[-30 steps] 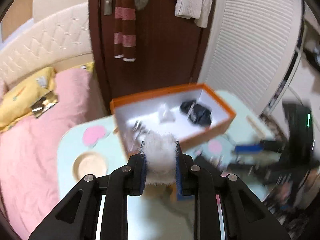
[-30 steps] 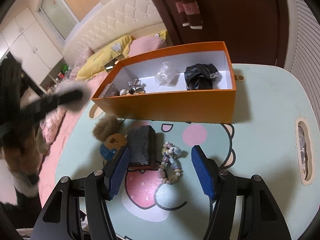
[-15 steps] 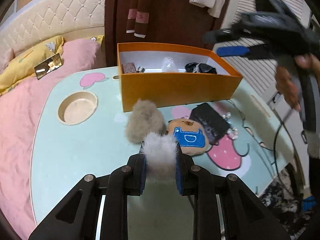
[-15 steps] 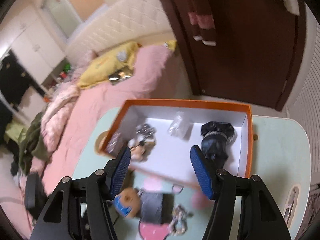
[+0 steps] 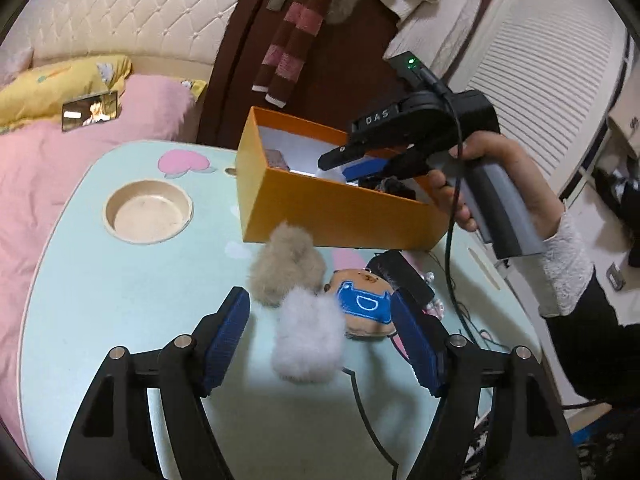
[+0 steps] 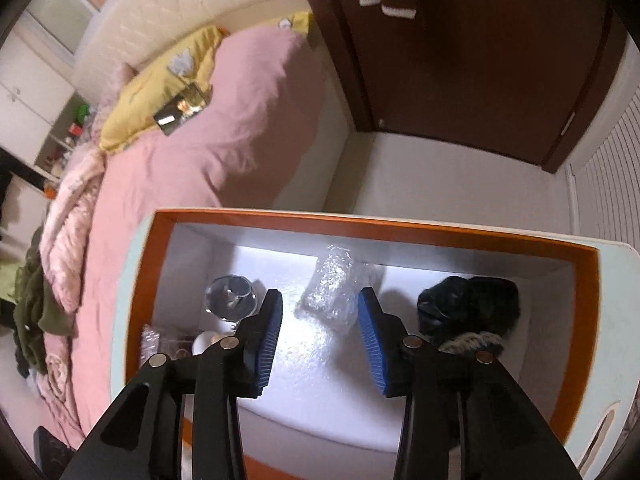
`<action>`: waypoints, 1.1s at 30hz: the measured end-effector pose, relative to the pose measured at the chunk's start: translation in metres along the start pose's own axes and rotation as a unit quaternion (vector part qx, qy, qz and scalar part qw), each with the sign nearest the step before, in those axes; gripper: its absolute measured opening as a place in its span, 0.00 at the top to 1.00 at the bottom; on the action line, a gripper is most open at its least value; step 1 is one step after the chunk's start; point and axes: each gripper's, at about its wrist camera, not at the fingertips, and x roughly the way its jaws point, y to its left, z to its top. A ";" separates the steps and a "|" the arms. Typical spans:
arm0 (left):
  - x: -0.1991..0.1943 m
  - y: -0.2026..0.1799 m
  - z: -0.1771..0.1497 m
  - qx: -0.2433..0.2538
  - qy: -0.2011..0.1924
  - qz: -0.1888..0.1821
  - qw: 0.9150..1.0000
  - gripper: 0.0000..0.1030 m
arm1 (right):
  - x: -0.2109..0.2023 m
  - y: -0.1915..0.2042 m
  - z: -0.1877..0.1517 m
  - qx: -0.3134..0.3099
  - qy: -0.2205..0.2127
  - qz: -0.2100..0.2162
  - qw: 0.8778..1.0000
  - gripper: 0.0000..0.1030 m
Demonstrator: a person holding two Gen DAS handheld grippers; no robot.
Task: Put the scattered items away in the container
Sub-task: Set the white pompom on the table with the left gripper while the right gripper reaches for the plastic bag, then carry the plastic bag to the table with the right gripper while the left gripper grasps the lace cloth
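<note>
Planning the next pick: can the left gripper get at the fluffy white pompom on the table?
Probably yes: the left gripper is open with the white pompom between its fingers; the blue-bibbed plush bear crowds the right finger.

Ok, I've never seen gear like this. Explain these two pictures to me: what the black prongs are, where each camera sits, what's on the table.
No robot here: a person holds a hand-gripper in each hand, each with a fisheye camera looking along its two blue-padded fingers.

The left view shows the left gripper open above a white pompom lying on the table, beside a tan pompom and a bear charm. Beyond them stands the orange box, with the person's right hand holding the other tool over it.

The right view shows the right gripper open and empty inside that box, near a plastic bag and a black bundle.
</note>
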 end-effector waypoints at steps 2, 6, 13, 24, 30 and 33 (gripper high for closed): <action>0.001 0.004 0.000 -0.012 0.005 -0.004 1.000 0.29 | 0.006 0.002 0.003 -0.002 0.009 -0.010 1.000 0.63; 0.000 0.009 0.000 -0.026 0.001 -0.009 1.000 0.29 | 0.012 0.001 0.002 -0.001 0.016 -0.016 1.000 0.63; 0.003 0.008 0.000 -0.026 0.004 -0.001 1.000 0.29 | -0.006 0.002 -0.008 -0.013 -0.036 -0.001 0.999 0.71; 0.002 0.014 -0.001 -0.045 0.005 -0.002 0.999 0.29 | -0.113 0.013 -0.085 -0.072 -0.129 0.055 0.987 0.71; 0.002 0.013 0.000 -0.038 0.003 0.006 0.999 0.29 | -0.110 -0.024 -0.137 -0.019 -0.113 0.032 0.993 0.71; 0.002 0.013 0.000 -0.038 0.001 0.010 0.999 0.29 | -0.097 -0.043 -0.154 0.014 -0.099 0.013 0.995 0.70</action>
